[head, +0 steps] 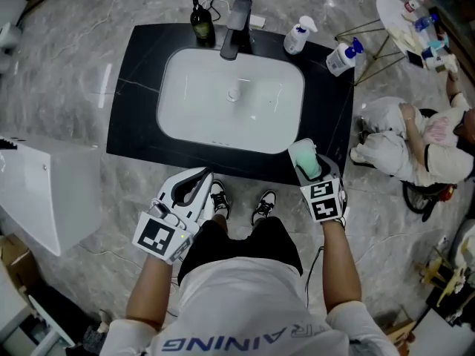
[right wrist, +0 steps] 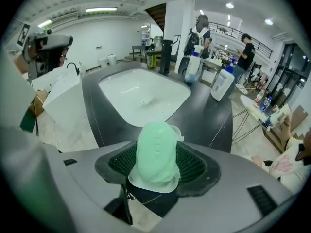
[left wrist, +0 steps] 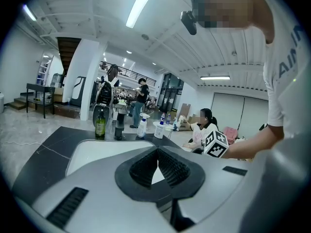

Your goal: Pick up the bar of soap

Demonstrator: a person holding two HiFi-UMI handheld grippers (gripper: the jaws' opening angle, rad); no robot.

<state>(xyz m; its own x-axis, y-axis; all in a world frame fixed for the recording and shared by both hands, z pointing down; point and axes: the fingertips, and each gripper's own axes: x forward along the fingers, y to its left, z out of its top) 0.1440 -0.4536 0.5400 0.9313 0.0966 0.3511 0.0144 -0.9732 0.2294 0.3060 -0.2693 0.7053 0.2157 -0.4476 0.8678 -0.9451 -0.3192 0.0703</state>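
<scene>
The pale green bar of soap [head: 309,166] stands on end between the jaws of my right gripper [head: 306,154], lifted over the front right corner of the black counter [head: 133,110]. In the right gripper view the soap [right wrist: 156,152] fills the gap between the ribbed pads, with a thin whitish rim round its base, and the right gripper [right wrist: 156,144] is shut on it. My left gripper [head: 202,178] hangs below the counter's front edge, in front of my legs. In its own view the left gripper [left wrist: 158,152] is shut, pad tips touching, with nothing held.
A white sink basin [head: 185,87] is set in the counter, with a black faucet [head: 236,28] and a dark bottle [head: 201,22] behind it. Two spray bottles [head: 299,35] [head: 343,56] stand at the back right. A seated person [head: 415,139] is at right, a white panel [head: 44,191] at left.
</scene>
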